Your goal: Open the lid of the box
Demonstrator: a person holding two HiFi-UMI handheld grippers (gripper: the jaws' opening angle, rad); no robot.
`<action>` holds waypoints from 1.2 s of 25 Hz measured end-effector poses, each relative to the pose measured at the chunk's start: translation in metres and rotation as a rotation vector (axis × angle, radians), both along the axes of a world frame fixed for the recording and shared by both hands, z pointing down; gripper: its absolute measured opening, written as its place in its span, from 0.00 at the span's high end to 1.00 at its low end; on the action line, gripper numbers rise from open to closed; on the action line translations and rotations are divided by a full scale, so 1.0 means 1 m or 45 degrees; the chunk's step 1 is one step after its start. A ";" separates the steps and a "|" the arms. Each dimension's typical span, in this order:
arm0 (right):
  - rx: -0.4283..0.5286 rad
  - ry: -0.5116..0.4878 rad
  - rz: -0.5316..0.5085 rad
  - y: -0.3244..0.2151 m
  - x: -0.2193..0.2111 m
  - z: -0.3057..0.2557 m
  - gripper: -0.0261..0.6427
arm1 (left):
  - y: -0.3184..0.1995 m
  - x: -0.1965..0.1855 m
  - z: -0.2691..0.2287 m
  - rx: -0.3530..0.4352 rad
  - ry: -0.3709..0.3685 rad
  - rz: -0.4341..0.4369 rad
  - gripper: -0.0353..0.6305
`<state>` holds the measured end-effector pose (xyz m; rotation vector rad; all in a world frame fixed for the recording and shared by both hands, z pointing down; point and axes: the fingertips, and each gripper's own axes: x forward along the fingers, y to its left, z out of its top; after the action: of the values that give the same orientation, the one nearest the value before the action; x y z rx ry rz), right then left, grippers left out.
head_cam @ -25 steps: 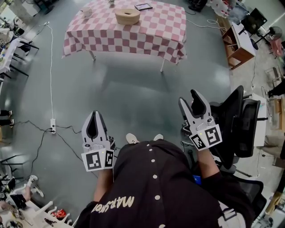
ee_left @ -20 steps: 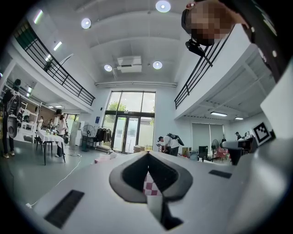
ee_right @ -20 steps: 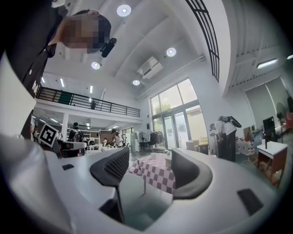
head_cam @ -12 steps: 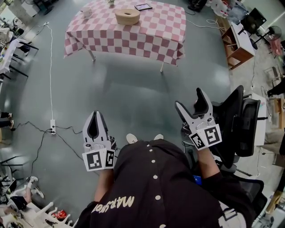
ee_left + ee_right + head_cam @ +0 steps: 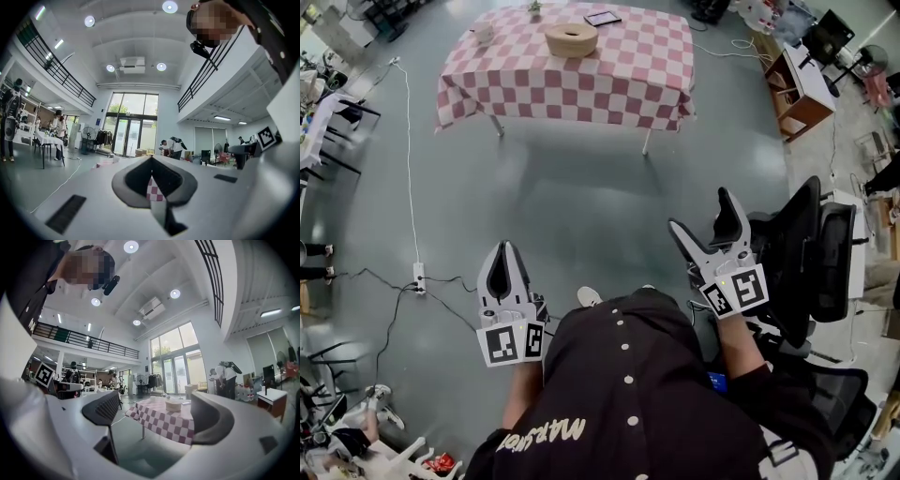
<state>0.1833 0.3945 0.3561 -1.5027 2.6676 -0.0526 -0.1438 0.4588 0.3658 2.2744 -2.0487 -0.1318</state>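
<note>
The box (image 5: 572, 39) is round and tan, lid on, and sits at the far side of a table with a pink-and-white checked cloth (image 5: 581, 80), well ahead of me across bare floor. In the right gripper view the box (image 5: 173, 405) shows small between the jaws. My left gripper (image 5: 502, 258) is held low at my left with its jaws together; its own view shows the left gripper (image 5: 151, 160) shut, empty. My right gripper (image 5: 703, 217) is held at my right, jaws opening wide with nothing between them, as the right gripper (image 5: 154, 401) view confirms.
A black office chair (image 5: 811, 262) stands close on my right. A white cable and power strip (image 5: 419, 274) lie on the floor at left. A wooden desk (image 5: 802, 80) is at the far right. A tablet (image 5: 603, 17) and a cup (image 5: 484, 32) also rest on the table.
The right gripper's jaws have spread from nearly together to wide apart. Both grippers sit slightly lower in the head view. The left gripper stays shut.
</note>
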 end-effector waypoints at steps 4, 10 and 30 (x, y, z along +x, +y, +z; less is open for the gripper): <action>-0.006 0.018 0.015 0.009 -0.021 0.007 0.26 | 0.000 -0.018 0.008 -0.022 -0.001 0.037 0.93; -0.044 0.043 0.024 0.018 -0.035 0.019 0.26 | -0.005 -0.031 0.020 -0.063 0.009 0.076 0.93; -0.017 0.021 -0.022 -0.125 -0.004 0.012 0.26 | -0.141 0.014 -0.003 -0.017 -0.019 0.063 0.93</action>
<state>0.1797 0.2696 0.3681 -1.4904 2.6986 -0.0593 -0.1301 0.3179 0.3631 2.3231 -1.9925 -0.0984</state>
